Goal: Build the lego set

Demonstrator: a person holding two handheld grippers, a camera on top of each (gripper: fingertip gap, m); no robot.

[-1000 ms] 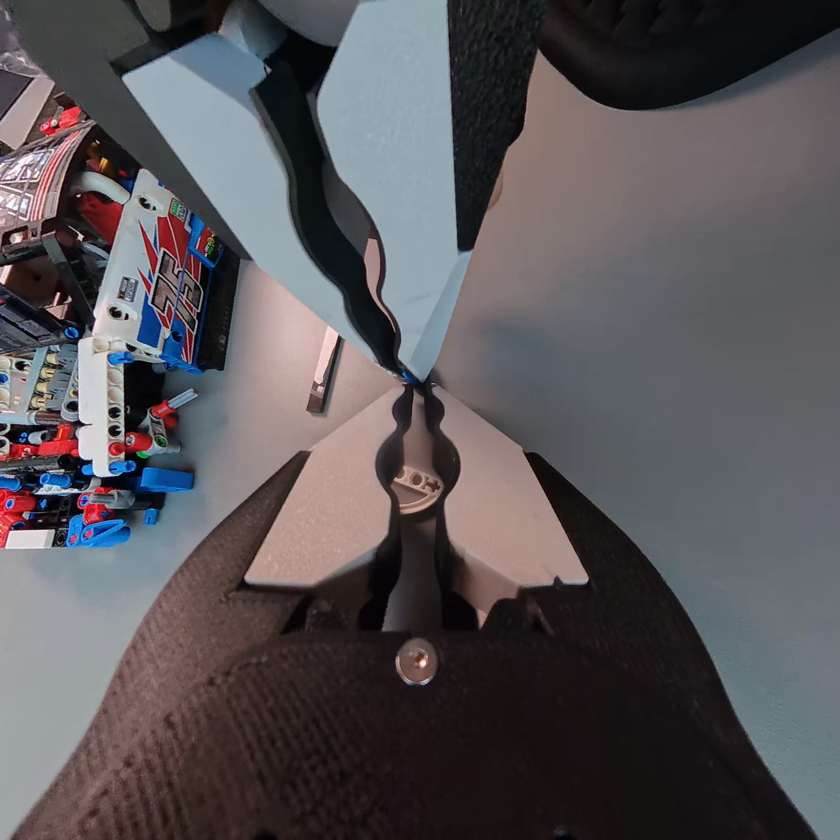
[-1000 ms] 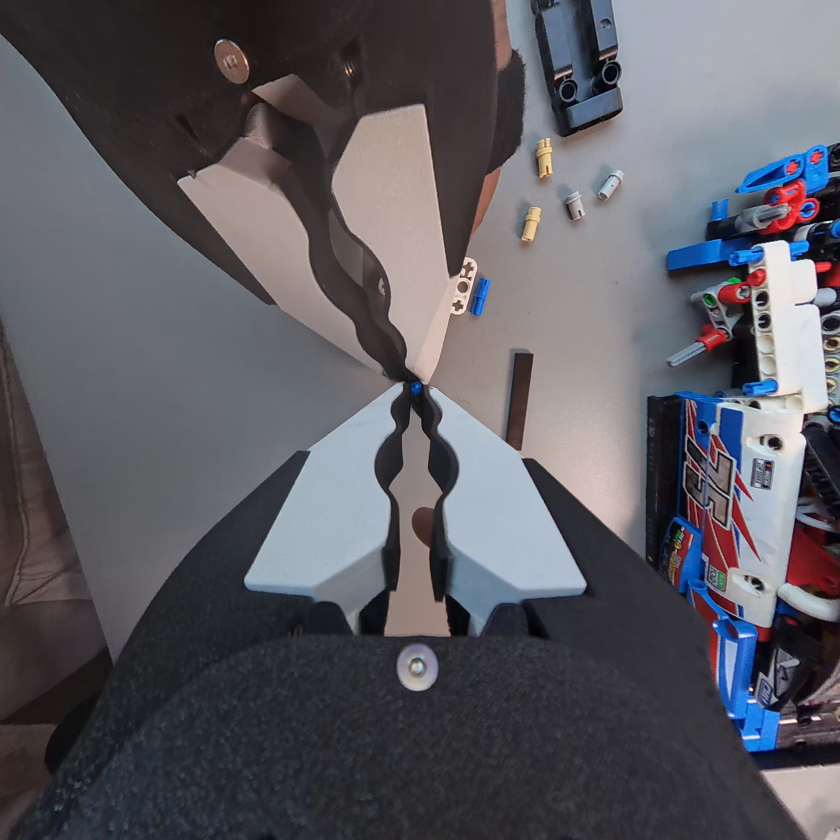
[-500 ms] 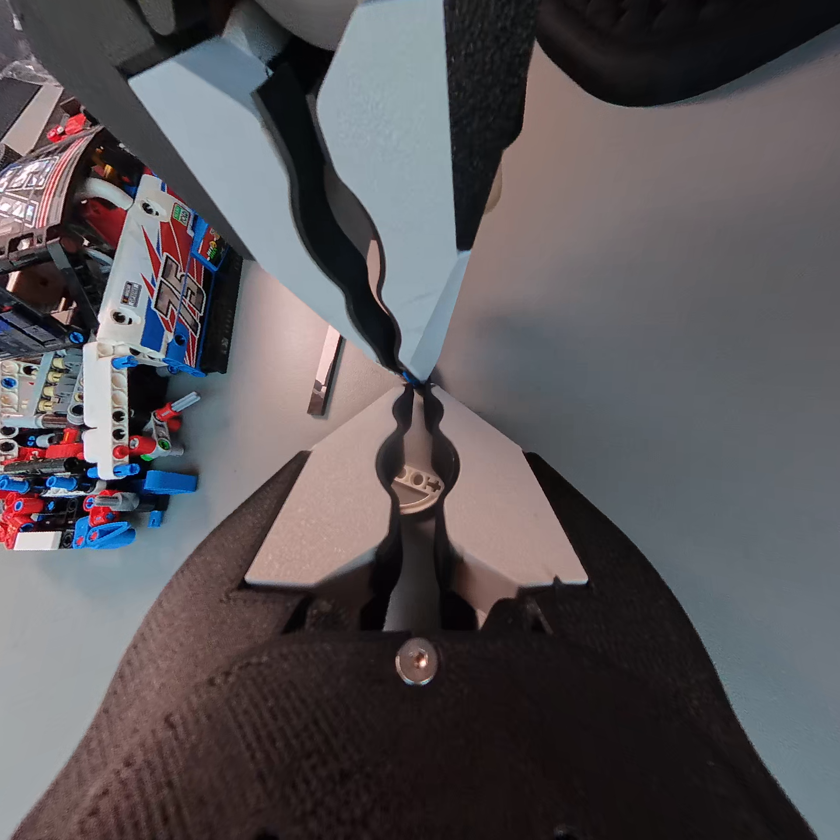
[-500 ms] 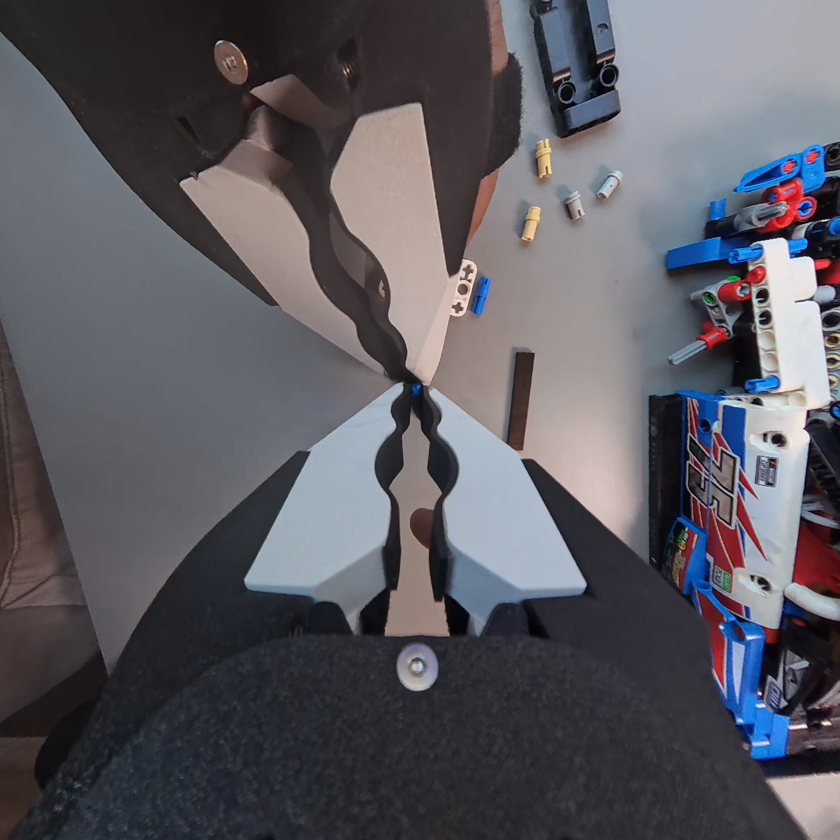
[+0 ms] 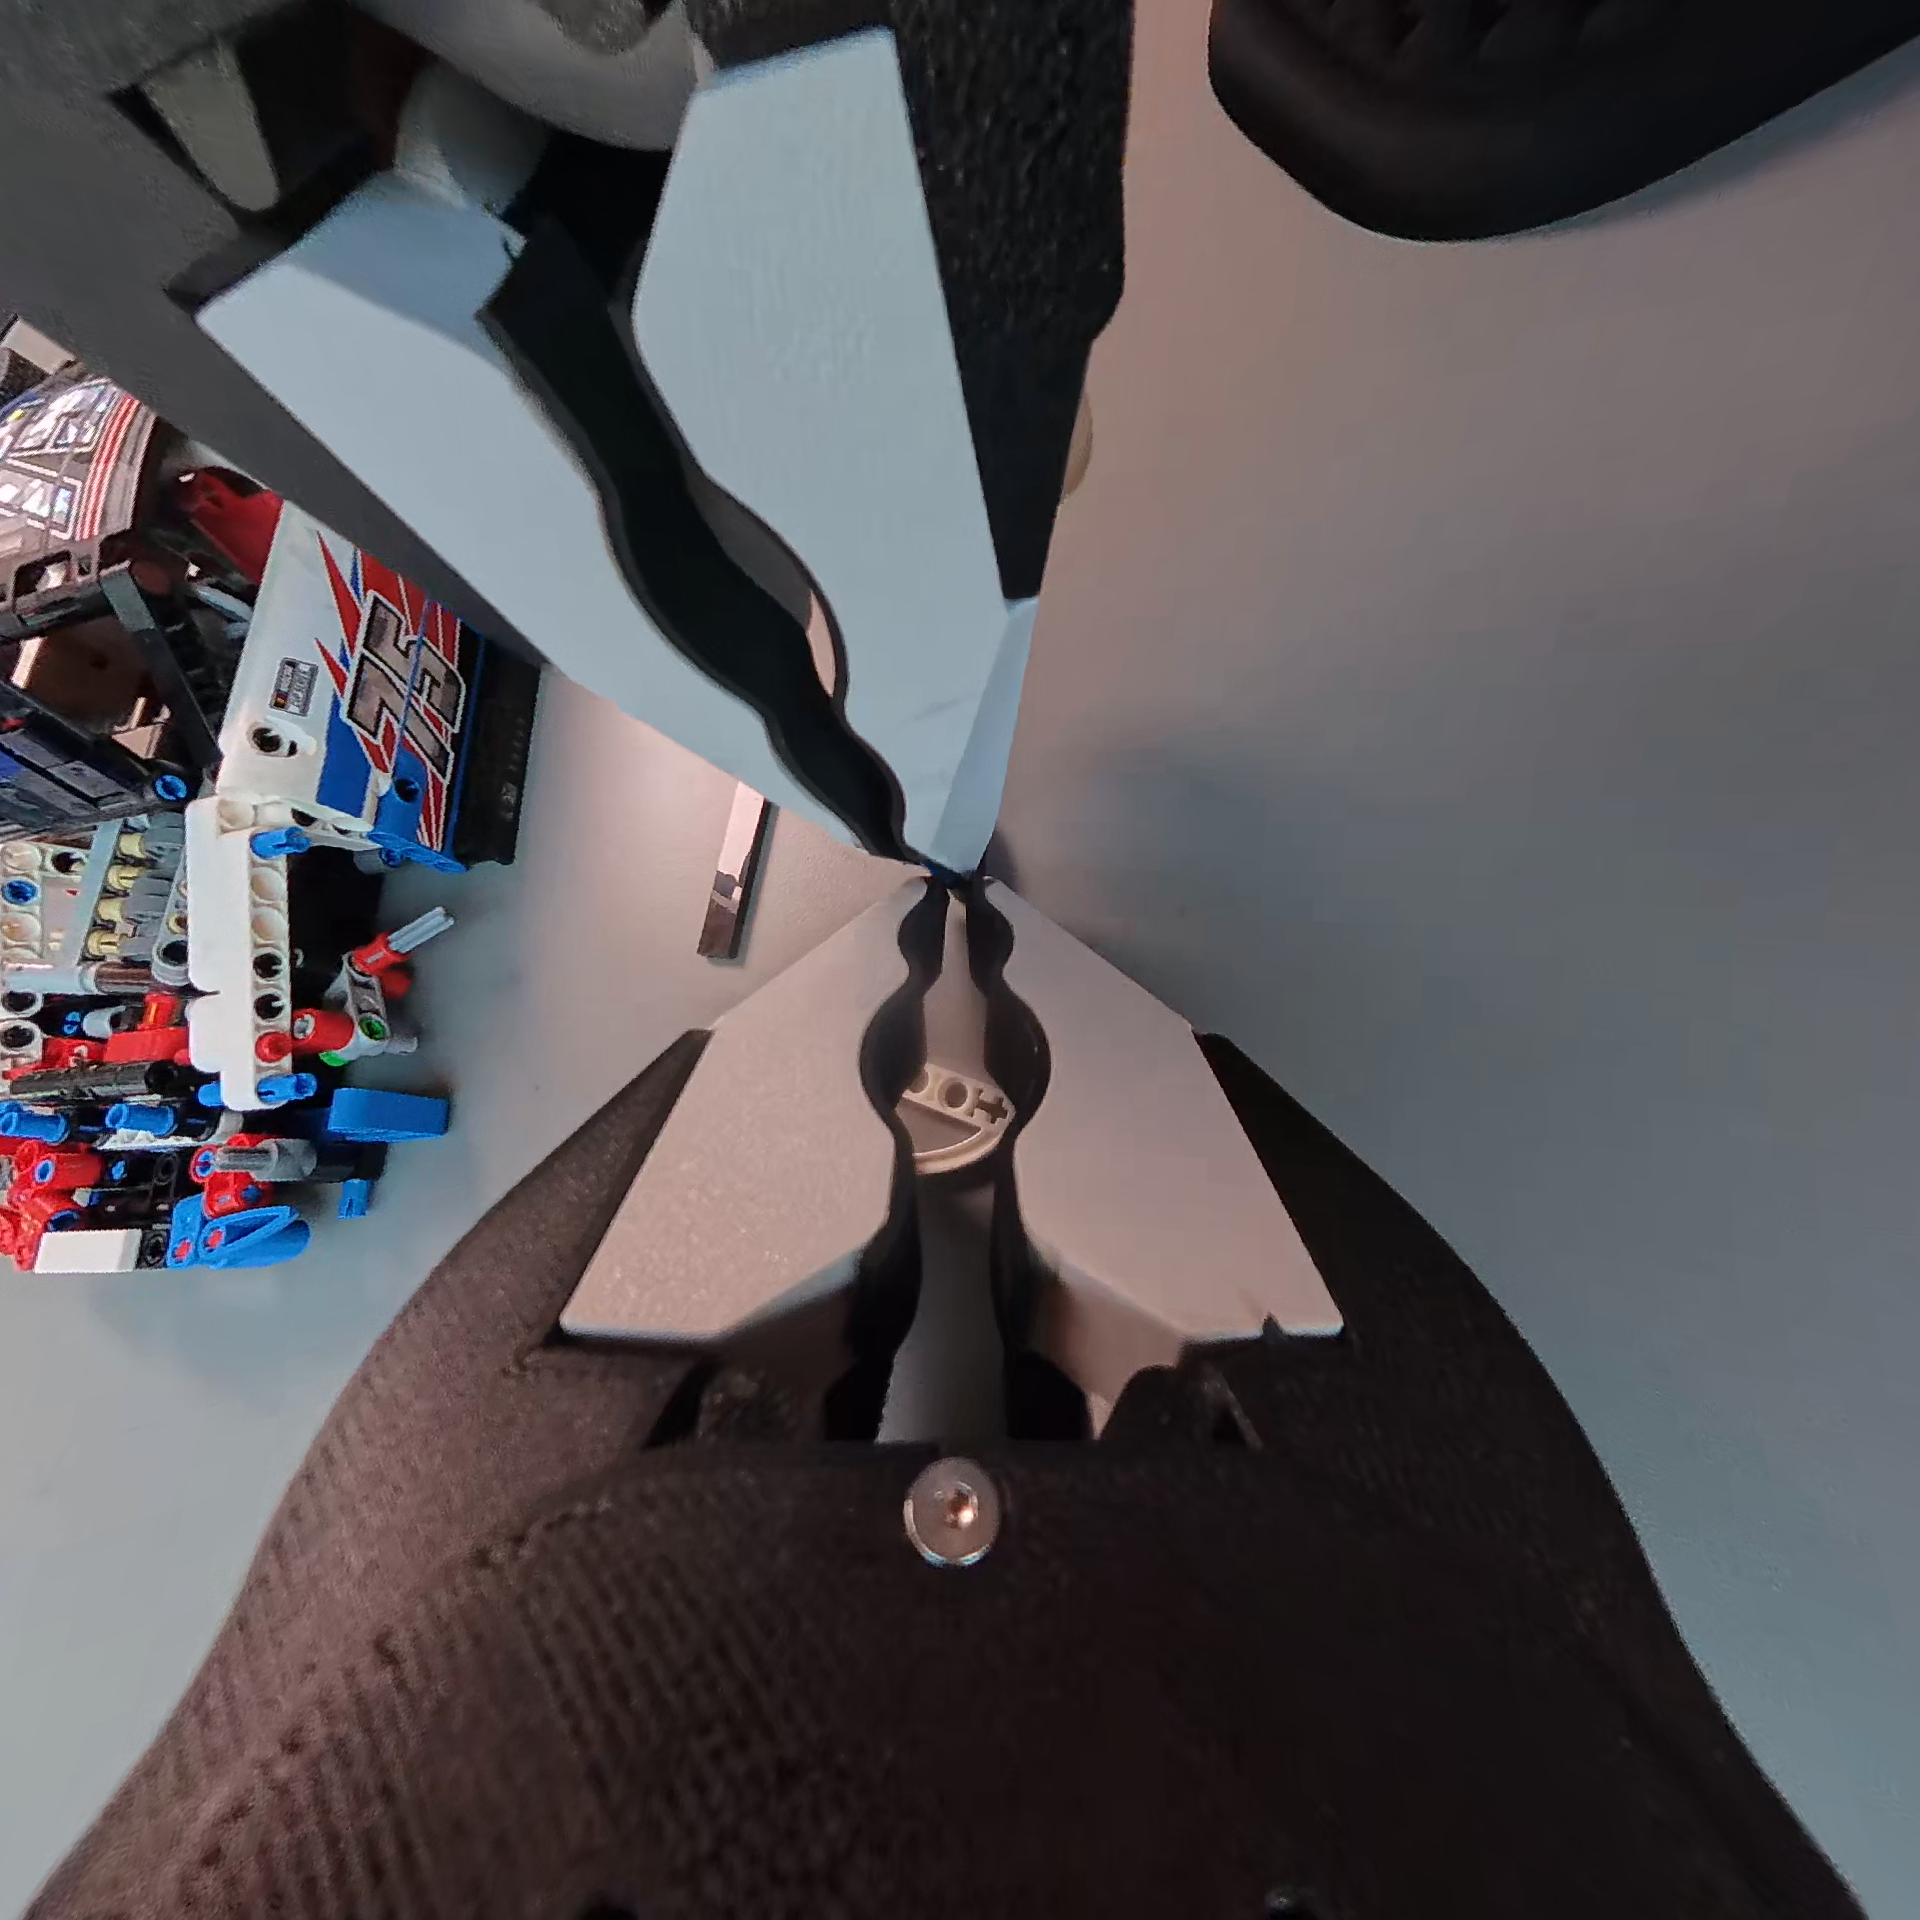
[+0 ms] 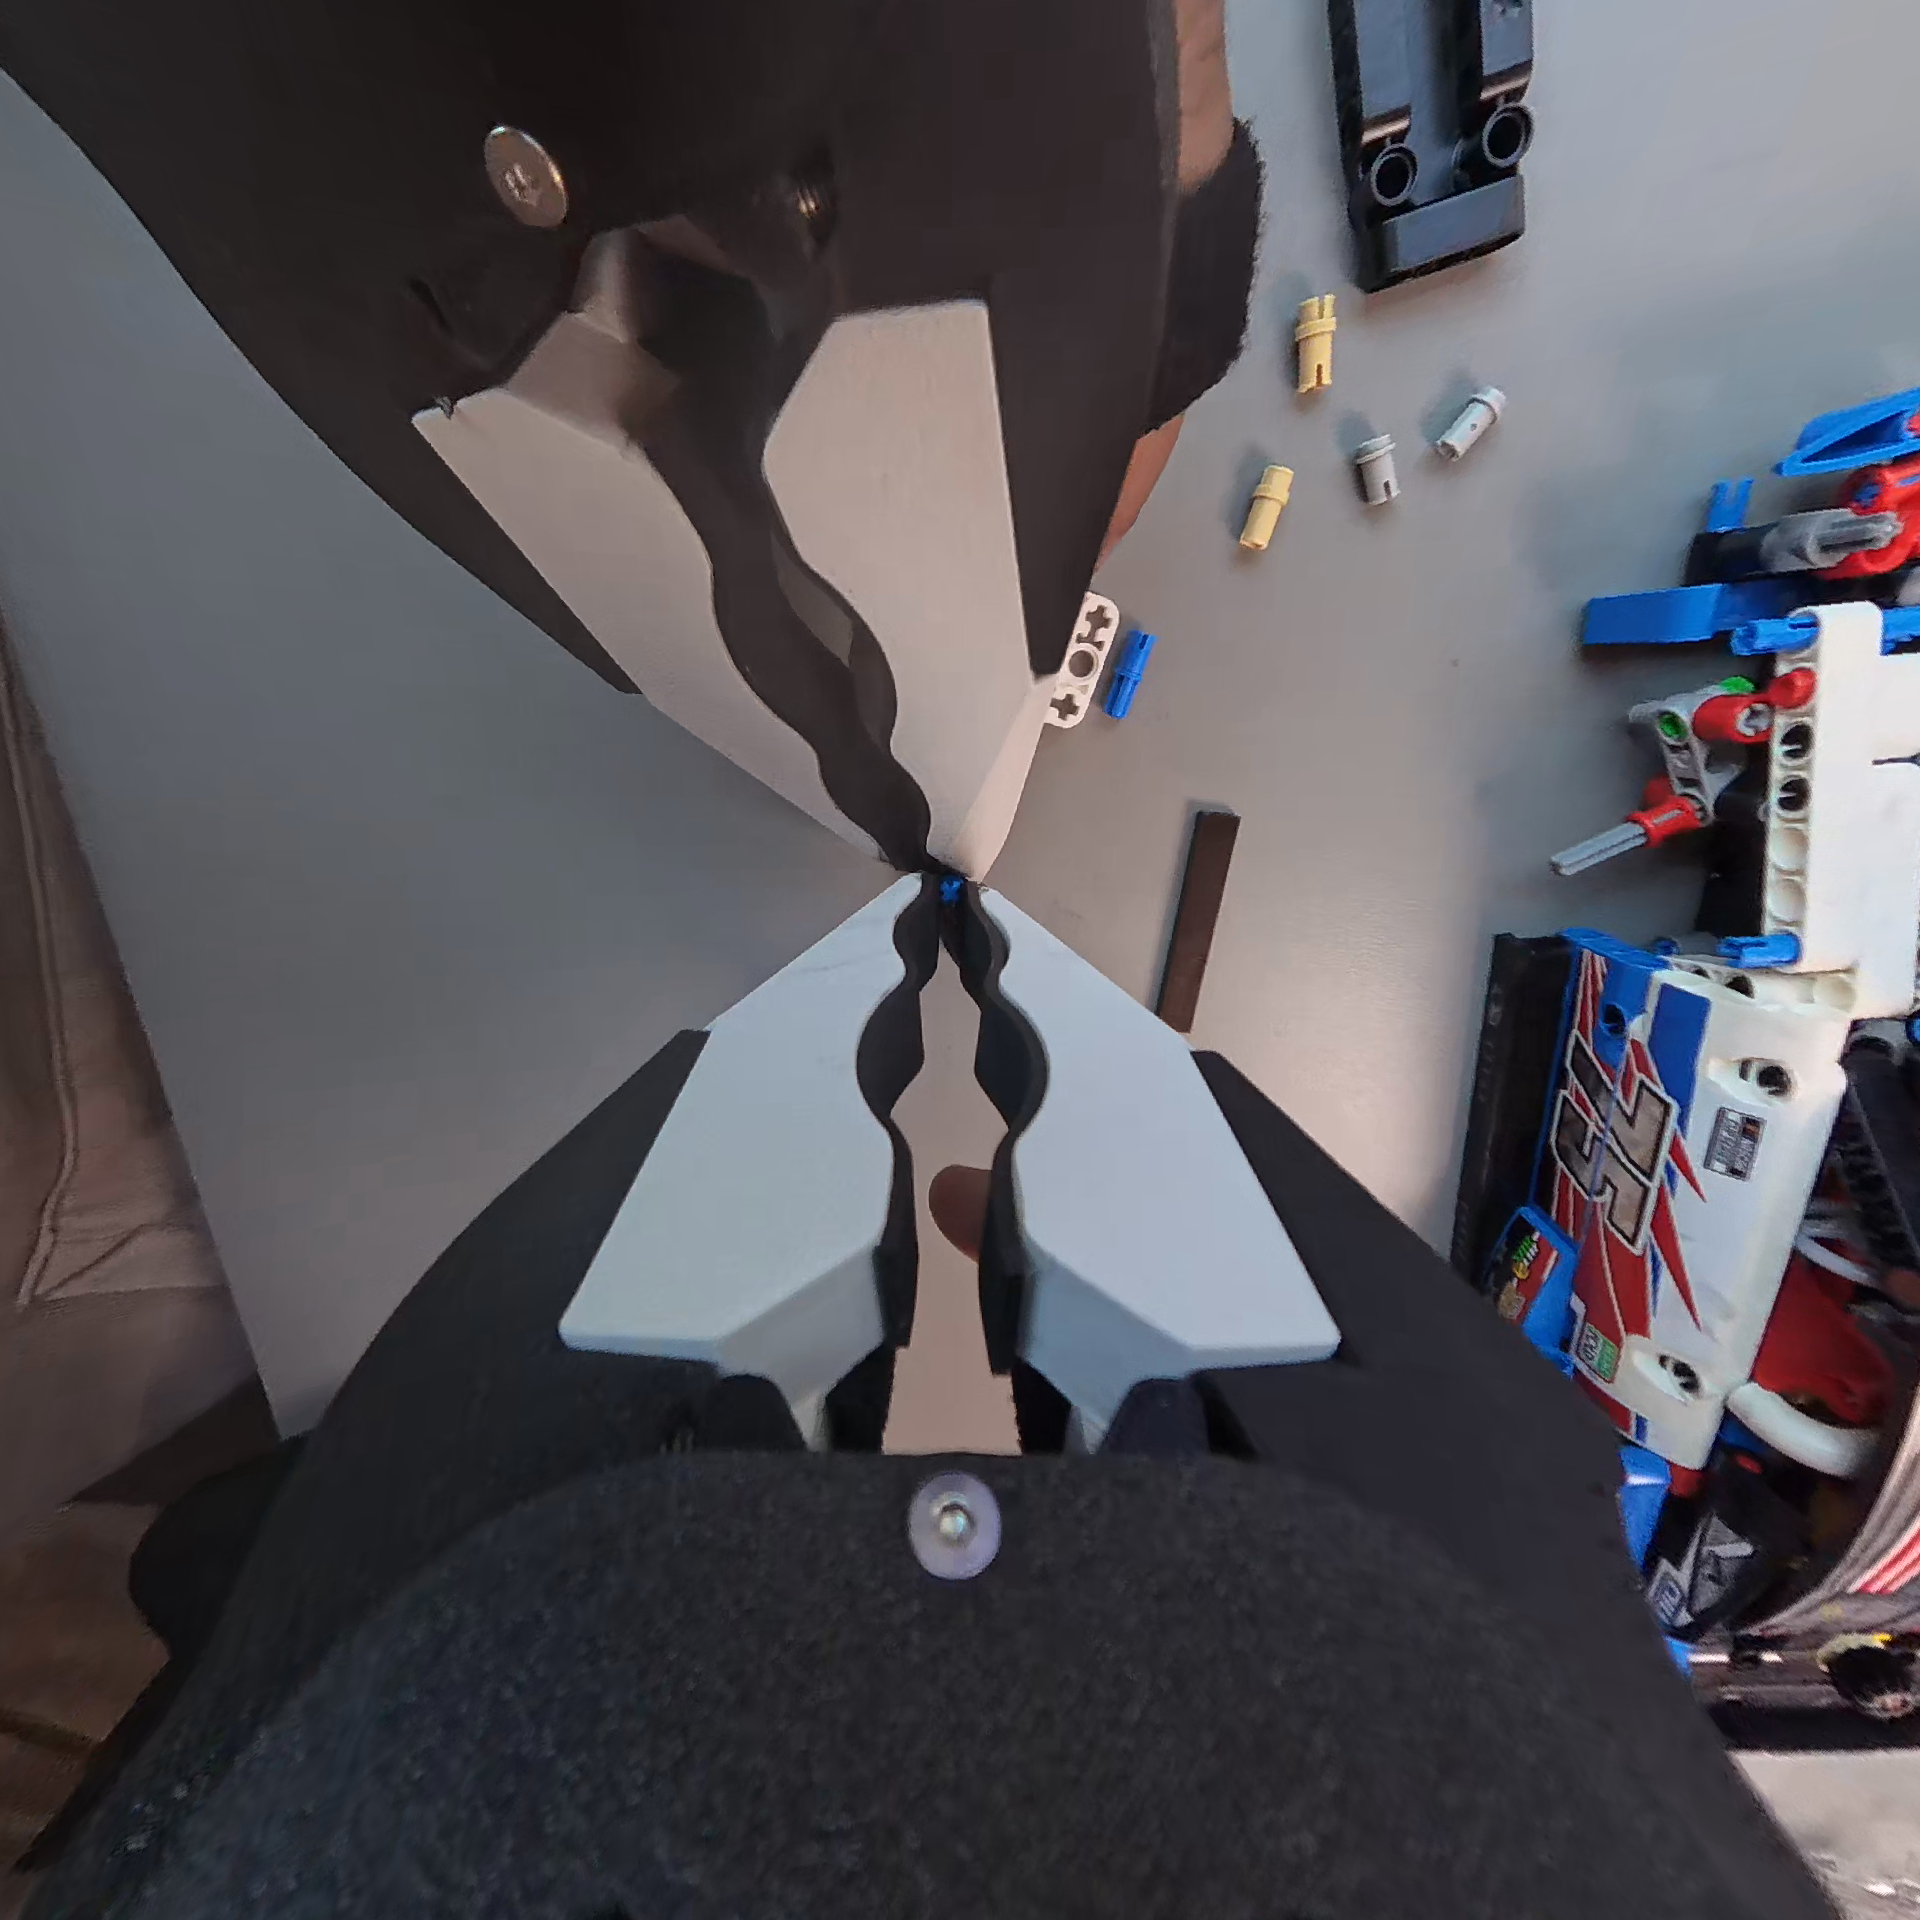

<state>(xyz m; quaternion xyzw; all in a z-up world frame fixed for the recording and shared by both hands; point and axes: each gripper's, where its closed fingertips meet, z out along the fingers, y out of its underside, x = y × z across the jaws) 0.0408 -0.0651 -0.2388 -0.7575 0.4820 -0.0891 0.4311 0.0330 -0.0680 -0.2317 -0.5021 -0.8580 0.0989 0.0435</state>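
My two grippers meet tip to tip above the grey table [image 5: 1455,935]. My right gripper [image 6: 948,896] is shut on a tiny blue pin [image 6: 948,888] at its fingertips; it enters the left wrist view [image 5: 935,854] from the top. My left gripper [image 5: 951,891] is shut, and a light grey half-round Lego piece [image 5: 956,1120] sits in the round hollow between its fingers. In the right wrist view the left gripper [image 6: 928,857] comes in from the top. The partly built white, blue and red Lego car [image 5: 353,707] stands at the left, and in the right wrist view [image 6: 1662,1143] at the right.
A thin black strip [image 6: 1200,914] lies on the table between the grippers and the car. Loose parts lie beyond: a white three-hole beam [image 6: 1086,665], a blue pin [image 6: 1129,675], tan pins [image 6: 1268,506], grey pins [image 6: 1375,470], a black panel [image 6: 1439,135]. The table edge runs at the left [image 6: 187,1143]. Left and right tips are no more than a few centimetres apart.
Both grippers stay shut and tip to tip. The pair has drifted slightly over the table; the car and strip shift a little in both views.
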